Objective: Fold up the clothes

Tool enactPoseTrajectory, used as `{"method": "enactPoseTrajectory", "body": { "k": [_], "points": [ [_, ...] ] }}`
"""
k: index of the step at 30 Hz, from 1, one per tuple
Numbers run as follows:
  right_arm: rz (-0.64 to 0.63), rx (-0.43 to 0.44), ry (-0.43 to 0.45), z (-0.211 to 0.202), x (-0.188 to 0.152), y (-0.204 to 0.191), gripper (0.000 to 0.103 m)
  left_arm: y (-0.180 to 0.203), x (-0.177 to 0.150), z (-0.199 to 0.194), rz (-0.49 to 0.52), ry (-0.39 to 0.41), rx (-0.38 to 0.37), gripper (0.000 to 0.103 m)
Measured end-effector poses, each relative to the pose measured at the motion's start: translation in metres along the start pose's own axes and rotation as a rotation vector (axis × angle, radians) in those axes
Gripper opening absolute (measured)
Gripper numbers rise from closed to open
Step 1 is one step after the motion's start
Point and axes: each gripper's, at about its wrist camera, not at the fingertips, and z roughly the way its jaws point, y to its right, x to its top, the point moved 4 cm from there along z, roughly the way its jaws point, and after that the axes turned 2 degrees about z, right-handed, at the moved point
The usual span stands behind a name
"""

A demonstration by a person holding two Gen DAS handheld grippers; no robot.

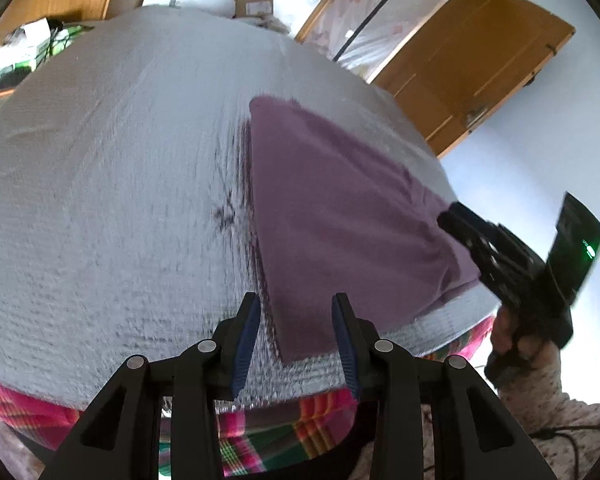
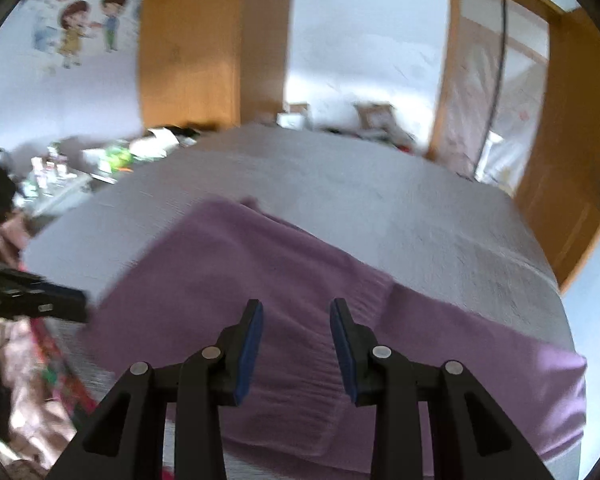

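Observation:
A purple garment (image 1: 332, 208) lies folded flat on the silver quilted table cover (image 1: 112, 184), on the right half of the table. My left gripper (image 1: 296, 304) is open and empty, just above the garment's near left corner. The right gripper shows in the left wrist view (image 1: 450, 220) at the garment's right edge. In the right wrist view my right gripper (image 2: 296, 308) is open and empty, hovering over the purple garment (image 2: 260, 264), whose ribbed hem lies near the fingers. The left gripper shows in that view (image 2: 80, 306) at the garment's left corner.
A pink plaid cloth (image 1: 312, 416) hangs below the table's near edge. Wooden doors (image 1: 472, 52) stand beyond the table at the right. Clutter of boxes and packets (image 2: 112, 156) lies past the table's far left. A wall with cartoon stickers (image 2: 88, 28) is behind.

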Motion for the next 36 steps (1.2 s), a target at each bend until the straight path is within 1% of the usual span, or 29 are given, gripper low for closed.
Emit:
{"method": "enactPoseTrajectory", "body": {
  "k": [3, 6, 7, 9, 12, 13, 14, 15, 18, 19, 21, 24, 27, 28, 30, 33, 35, 36],
  "points": [
    [-0.023, 0.064, 0.021, -0.005, 0.003, -0.020, 0.035, -0.001, 0.010, 0.001, -0.019, 0.020, -0.025, 0.039],
    [-0.046, 0.128, 0.042, -0.010, 0.006, -0.039, 0.038, -0.009, 0.021, 0.003, -0.046, 0.023, -0.048, 0.039],
    [-0.054, 0.149, 0.049, -0.012, 0.007, -0.046, 0.042, -0.013, 0.024, 0.004, -0.052, 0.016, -0.051, 0.039],
    [-0.068, 0.198, 0.050, -0.011, 0.006, -0.061, 0.045, -0.019, 0.030, 0.008, -0.065, 0.005, -0.047, 0.039],
    [-0.073, 0.245, 0.030, -0.001, 0.001, -0.079, 0.054, -0.026, 0.034, 0.012, -0.055, -0.007, -0.036, 0.039],
    [-0.070, 0.259, 0.019, 0.004, -0.002, -0.085, 0.057, -0.030, 0.038, 0.015, -0.070, -0.015, -0.042, 0.039],
    [-0.066, 0.270, 0.005, 0.010, -0.004, -0.091, 0.057, -0.035, 0.042, 0.019, -0.090, -0.023, -0.048, 0.039],
    [-0.063, 0.268, -0.011, 0.015, -0.006, -0.093, 0.057, -0.038, 0.045, 0.022, -0.111, -0.022, -0.037, 0.039],
    [-0.053, 0.263, -0.059, 0.031, -0.012, -0.101, 0.057, -0.039, 0.055, 0.024, -0.083, 0.012, 0.005, 0.039],
    [-0.052, 0.258, -0.072, 0.036, -0.014, -0.104, 0.058, -0.039, 0.056, 0.026, -0.083, 0.005, -0.007, 0.039],
    [-0.077, 0.221, -0.069, 0.038, -0.016, -0.109, 0.058, -0.042, 0.059, 0.030, -0.094, -0.020, -0.032, 0.039],
    [-0.112, 0.165, -0.065, 0.041, -0.019, -0.117, 0.058, -0.045, 0.061, 0.035, -0.089, -0.043, -0.010, 0.039],
    [-0.142, 0.117, -0.061, 0.044, -0.023, -0.124, 0.058, -0.045, 0.060, 0.045, -0.107, -0.073, -0.058, 0.039],
    [-0.145, 0.109, -0.059, 0.045, -0.023, -0.124, 0.056, -0.044, 0.059, 0.047, -0.103, -0.078, -0.070, 0.038],
    [-0.128, 0.094, -0.054, 0.044, -0.025, -0.122, 0.050, -0.041, 0.059, 0.047, -0.073, -0.085, -0.079, 0.039],
    [-0.107, 0.087, -0.060, 0.041, -0.024, -0.118, 0.041, -0.042, 0.061, 0.049, -0.098, -0.106, -0.097, 0.039],
    [-0.094, 0.077, -0.059, 0.036, -0.021, -0.115, 0.021, -0.046, 0.065, 0.053, -0.126, -0.120, -0.113, 0.039],
    [-0.083, 0.085, -0.056, 0.035, -0.019, -0.114, 0.020, -0.046, 0.066, 0.053, -0.133, -0.121, -0.121, 0.039]
  ]
}}
